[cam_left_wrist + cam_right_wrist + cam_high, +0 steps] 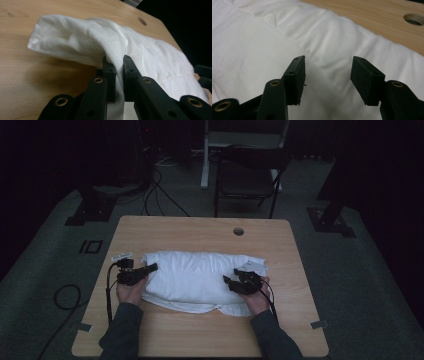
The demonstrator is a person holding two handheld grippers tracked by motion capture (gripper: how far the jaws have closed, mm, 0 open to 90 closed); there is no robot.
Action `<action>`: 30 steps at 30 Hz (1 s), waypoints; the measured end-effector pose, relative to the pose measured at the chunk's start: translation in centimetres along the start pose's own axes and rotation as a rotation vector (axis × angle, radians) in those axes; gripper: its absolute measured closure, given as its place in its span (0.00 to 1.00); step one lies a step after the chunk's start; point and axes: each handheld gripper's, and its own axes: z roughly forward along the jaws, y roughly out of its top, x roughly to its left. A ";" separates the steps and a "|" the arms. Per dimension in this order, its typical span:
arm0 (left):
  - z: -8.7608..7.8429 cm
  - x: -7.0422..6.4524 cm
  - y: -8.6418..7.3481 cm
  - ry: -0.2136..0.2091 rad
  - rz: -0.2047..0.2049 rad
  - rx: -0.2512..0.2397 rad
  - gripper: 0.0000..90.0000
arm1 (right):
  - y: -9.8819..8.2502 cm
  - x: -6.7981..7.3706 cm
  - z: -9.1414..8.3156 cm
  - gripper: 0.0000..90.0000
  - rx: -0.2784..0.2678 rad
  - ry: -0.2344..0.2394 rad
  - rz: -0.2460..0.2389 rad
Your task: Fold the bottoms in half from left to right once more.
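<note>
White folded cloth (pixel 200 280) lay mid-table on the wooden table (pixel 165 330), spread from approx 9 to 3 o'clock of table centre, slightly toward the near edge. Left tongs (pixel 151 267) were at the cloth's 9 o'clock edge, w/ the person's left hand (pixel 131 292) behind them. In the left gripper view, the left tongs (pixel 119 65) were clamped tight on a pinch of the cloth (pixel 82 37); fabric ran down between the two pads, and that edge was pulled up off the table (pixel 37 82). Right tongs (pixel 231 280) were over the cloth's 3 o'clock side, right hand (pixel 257 301) at approx 5 o'clock of them. In the right gripper view the right tongs (pixel 327 75) stood wide apart, nothing between the pads, cloth (pixel 249 50) just beneath; can't tell if the tips touched it. Round cable hole (pixel 238 231) sat at approx 1 o'clock of the cloth, near the far edge. A dark chair (pixel 247 175) stood past the table at 12 o'clock
</note>
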 end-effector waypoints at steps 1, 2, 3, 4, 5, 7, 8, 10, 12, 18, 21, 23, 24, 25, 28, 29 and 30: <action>0.0 -0.2 0.1 -0.003 0.005 -0.003 0.93 | 0.2 0.1 0.4 0.50 -0.001 0.003 0.000; -0.1 -0.3 0.2 -0.009 0.006 -0.006 0.93 | 0.4 0.2 0.7 0.50 -0.001 0.006 0.002; -0.1 -0.5 0.4 -0.011 0.010 -0.008 0.93 | 0.5 0.2 1.0 0.51 -0.004 0.011 0.006; -0.2 -0.7 0.4 -0.013 0.016 -0.010 0.93 | 0.5 0.3 1.4 0.52 -0.005 0.015 0.012; -0.3 -0.9 0.6 -0.017 0.021 -0.014 0.93 | 0.5 0.4 1.7 0.53 0.000 0.017 0.014; -0.4 -1.3 0.9 -0.030 0.023 -0.024 0.93 | 0.3 0.6 2.8 0.53 0.032 0.012 0.003; -0.5 -1.6 1.1 -0.039 0.027 -0.028 0.93 | 0.1 0.7 3.3 0.54 0.050 0.009 -0.004; -0.6 -2.3 1.5 -0.056 0.038 -0.043 0.93 | -0.2 0.8 4.0 0.54 0.071 0.001 -0.007; -0.8 -3.1 1.9 -0.071 0.057 -0.054 0.93 | -0.4 0.9 4.5 0.54 0.085 -0.005 -0.010; -0.8 -6.2 3.4 -0.118 0.124 -0.077 0.94 | -0.5 1.1 5.0 0.54 0.097 -0.012 -0.010; -0.6 -7.4 4.0 -0.121 0.164 -0.076 0.94 | -0.5 1.2 5.0 0.54 0.094 -0.014 -0.004; -0.4 -7.9 4.2 -0.114 0.181 -0.072 0.94 | -0.3 1.1 4.6 0.52 0.089 -0.014 -0.005; -0.4 -8.0 4.2 -0.112 0.183 -0.069 0.94 | -0.1 1.0 4.2 0.51 0.077 -0.009 0.003; -0.4 -8.0 4.2 -0.112 0.183 -0.067 0.94 | 0.1 1.0 3.7 0.51 0.061 -0.007 0.014; -0.4 -7.9 4.3 -0.102 0.189 -0.063 0.94 | 1.2 1.4 2.1 0.54 -0.021 0.001 0.014; -0.4 -7.9 4.3 -0.103 0.187 -0.064 0.94 | 1.6 1.6 1.8 0.56 -0.038 0.010 0.005; -0.4 -7.9 4.3 -0.104 0.185 -0.064 0.94 | 1.8 1.9 1.7 0.57 -0.043 0.021 -0.008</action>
